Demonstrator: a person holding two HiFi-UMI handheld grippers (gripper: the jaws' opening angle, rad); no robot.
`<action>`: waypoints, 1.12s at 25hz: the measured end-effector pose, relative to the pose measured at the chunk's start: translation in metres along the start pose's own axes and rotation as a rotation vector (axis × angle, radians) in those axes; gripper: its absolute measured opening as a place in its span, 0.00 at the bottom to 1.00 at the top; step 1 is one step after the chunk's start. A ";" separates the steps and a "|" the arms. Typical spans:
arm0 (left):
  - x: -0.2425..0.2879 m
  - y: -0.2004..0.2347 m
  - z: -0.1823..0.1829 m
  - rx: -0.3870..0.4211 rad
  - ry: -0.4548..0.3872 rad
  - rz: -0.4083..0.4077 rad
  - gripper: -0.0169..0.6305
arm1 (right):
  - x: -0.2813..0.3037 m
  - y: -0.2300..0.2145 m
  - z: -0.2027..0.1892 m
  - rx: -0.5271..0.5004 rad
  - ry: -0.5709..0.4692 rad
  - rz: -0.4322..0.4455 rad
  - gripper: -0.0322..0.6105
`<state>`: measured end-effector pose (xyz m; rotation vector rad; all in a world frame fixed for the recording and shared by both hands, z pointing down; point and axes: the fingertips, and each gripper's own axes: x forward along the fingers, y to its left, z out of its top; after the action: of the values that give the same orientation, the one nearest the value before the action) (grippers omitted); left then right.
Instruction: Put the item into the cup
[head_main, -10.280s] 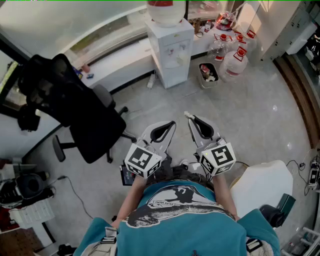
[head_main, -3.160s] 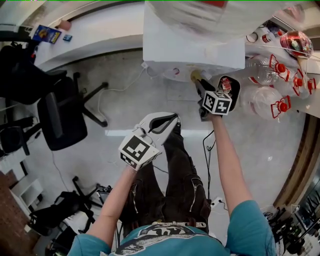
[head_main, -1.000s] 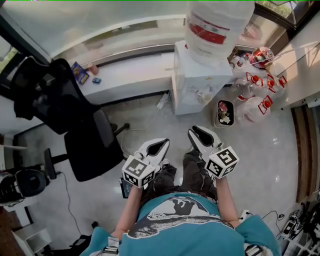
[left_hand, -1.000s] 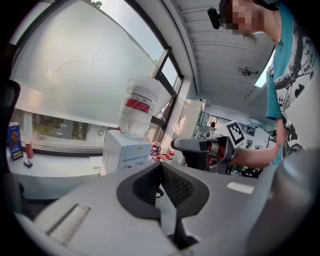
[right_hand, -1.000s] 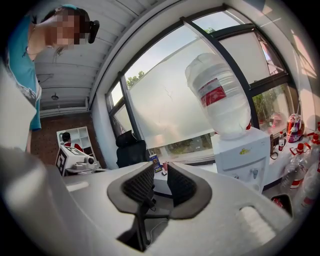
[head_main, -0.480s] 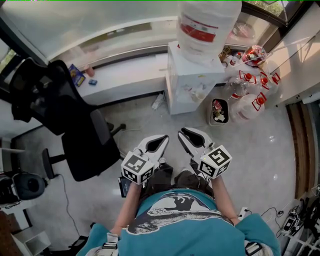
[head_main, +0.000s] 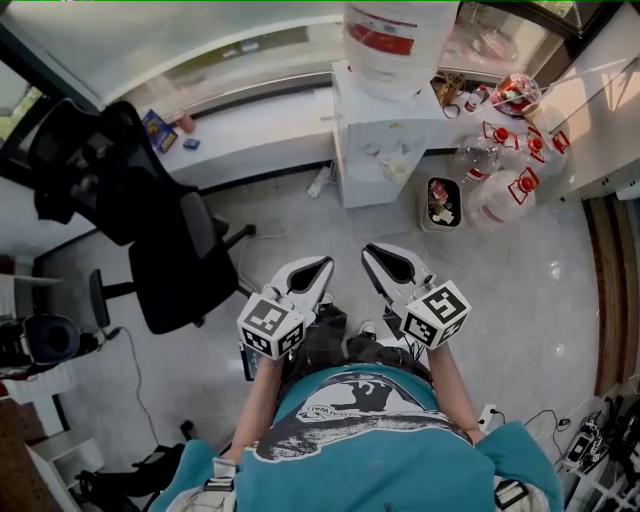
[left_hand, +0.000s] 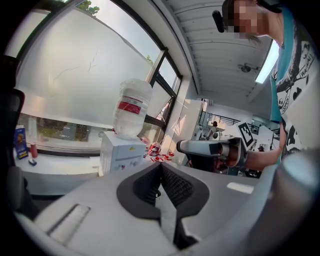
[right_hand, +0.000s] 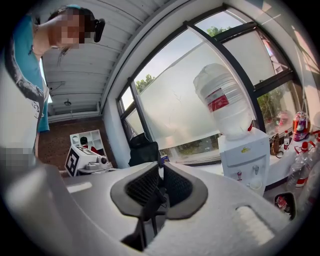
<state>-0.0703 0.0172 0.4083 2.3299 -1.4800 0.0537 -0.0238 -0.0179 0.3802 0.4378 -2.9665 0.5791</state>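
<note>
Jaws of left gripper (head_main: 321, 264) and right gripper (head_main: 371, 251) meet, empty; maybe a cup (head_main: 398, 170) at twelve o'clock on the water dispenser (head_main: 362, 128), likely light, crushable: grip mid-wall.

The dispenser (head_main: 385, 150) is white, its bottle (head_main: 392, 40) red-labelled, the chair (head_main: 170, 255) black, the shirt (head_main: 370, 460) teal; the left hand-held gripper (head_main: 323, 264) and right hand-held gripper (head_main: 369, 251) are white.

A small pale cup (head_main: 398, 170) stands upright in the front recess of the white water dispenser (head_main: 362, 128), beneath its taps; whether the item lies inside cannot be told
</note>
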 end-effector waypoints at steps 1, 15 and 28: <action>0.000 -0.007 -0.001 -0.001 -0.002 0.005 0.02 | -0.007 0.001 -0.001 0.003 0.000 0.002 0.09; -0.002 -0.075 -0.011 0.036 -0.011 0.061 0.02 | -0.063 0.006 -0.011 -0.045 -0.015 0.055 0.04; 0.016 -0.106 -0.012 0.081 -0.013 0.025 0.02 | -0.089 -0.002 -0.012 -0.069 -0.019 0.028 0.05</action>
<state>0.0326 0.0473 0.3922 2.3799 -1.5400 0.1068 0.0625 0.0080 0.3794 0.3977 -3.0042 0.4764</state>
